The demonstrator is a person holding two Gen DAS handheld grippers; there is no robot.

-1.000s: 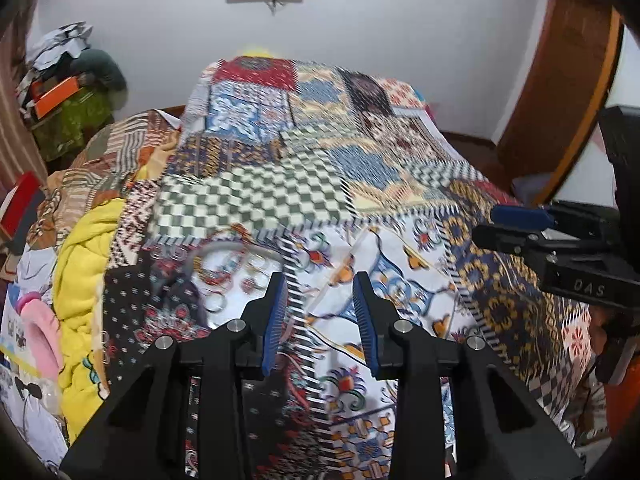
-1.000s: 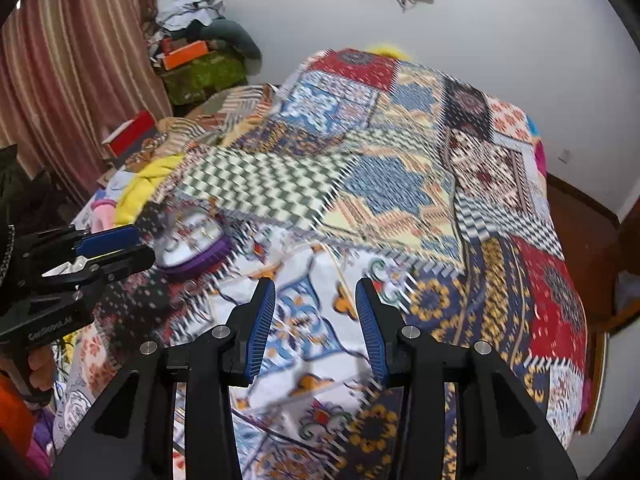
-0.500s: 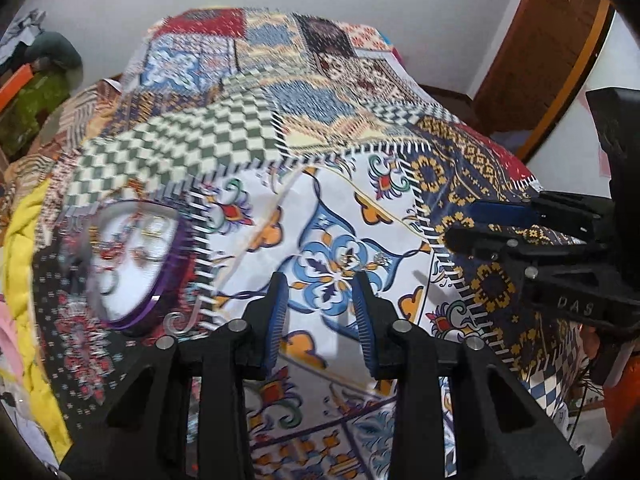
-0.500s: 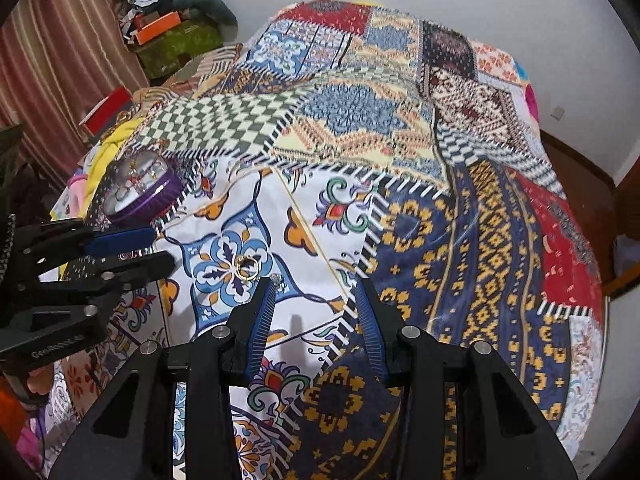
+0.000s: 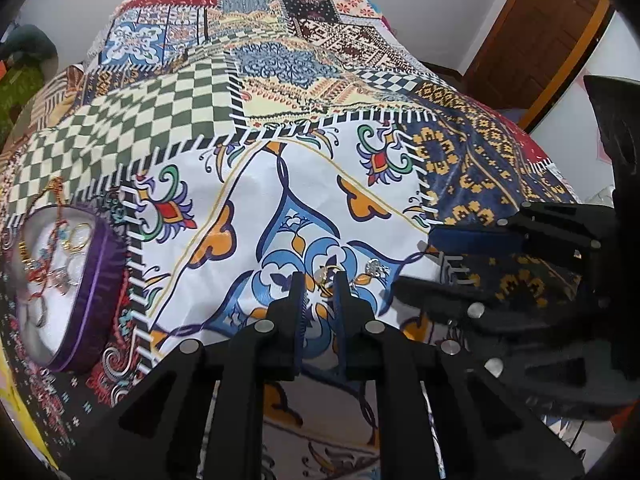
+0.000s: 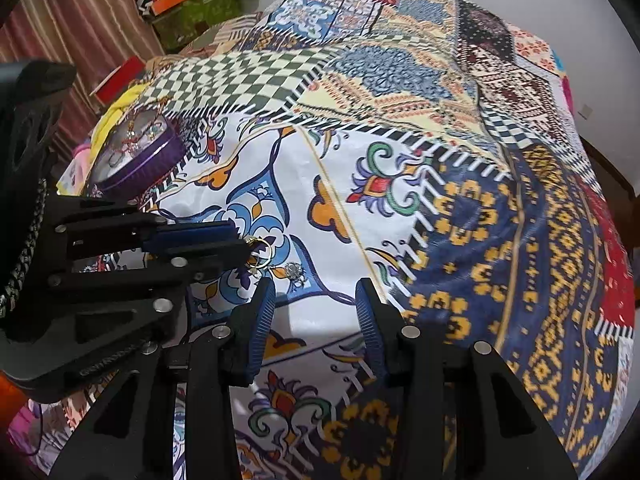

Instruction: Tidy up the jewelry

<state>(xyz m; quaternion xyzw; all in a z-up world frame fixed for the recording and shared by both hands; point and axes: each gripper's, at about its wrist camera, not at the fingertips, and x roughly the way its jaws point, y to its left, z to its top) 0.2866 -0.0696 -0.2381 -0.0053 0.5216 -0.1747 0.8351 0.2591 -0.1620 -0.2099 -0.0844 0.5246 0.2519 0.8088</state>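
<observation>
Two small pieces lie on the white and blue patch of the patterned bedspread (image 5: pixel 280 184). One is a gold ring (image 5: pixel 326 275), the other a silver piece (image 5: pixel 376 267) just to its right. My left gripper (image 5: pixel 319 280) is down on the cloth with its jaws drawn close on the gold ring (image 6: pixel 261 252). In the right wrist view the ring sticks out from the left gripper (image 6: pixel 244 246), with the silver piece (image 6: pixel 294 270) beside it. My right gripper (image 6: pixel 316 300) hangs open just short of the silver piece, holding nothing. A round purple tin (image 5: pixel 94 280) at the left holds several rings and chains.
The purple tin (image 6: pixel 154 156) sits near the bed's left edge, beside yellow cloth (image 6: pixel 116 112). Boxes and clothes (image 6: pixel 188 0) are piled by a striped curtain at the far left. A wooden door frame (image 5: pixel 560 40) stands at the right.
Both grippers have dropped and moved in toward the ring and the silver piece. The left gripper's jaws have narrowed from wide open to close round the gold ring.
</observation>
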